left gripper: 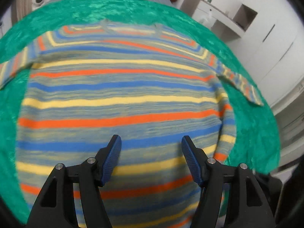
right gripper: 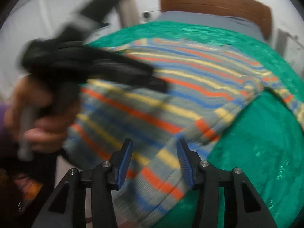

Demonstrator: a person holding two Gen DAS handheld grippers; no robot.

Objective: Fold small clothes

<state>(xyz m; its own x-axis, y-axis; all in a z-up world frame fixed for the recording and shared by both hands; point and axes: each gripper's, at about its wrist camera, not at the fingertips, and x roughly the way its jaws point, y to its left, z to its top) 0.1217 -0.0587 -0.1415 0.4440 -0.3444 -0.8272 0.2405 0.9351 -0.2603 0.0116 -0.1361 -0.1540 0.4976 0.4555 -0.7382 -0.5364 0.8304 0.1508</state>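
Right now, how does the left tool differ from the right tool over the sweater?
The left tool hangs over the middle of the striped sweater; the right tool sits by its folded side edge, near the green cloth. The left view is sharp, the right blurred. Both are open, holding nothing.

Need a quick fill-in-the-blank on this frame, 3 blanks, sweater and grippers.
1. The striped sweater lies on a ____ cloth.
2. The left hand-held gripper hovers over the sweater with its jaws ____.
3. In the right wrist view, the right hand-held gripper has ____ between its blue pads.

Missing words: green; open; nothing
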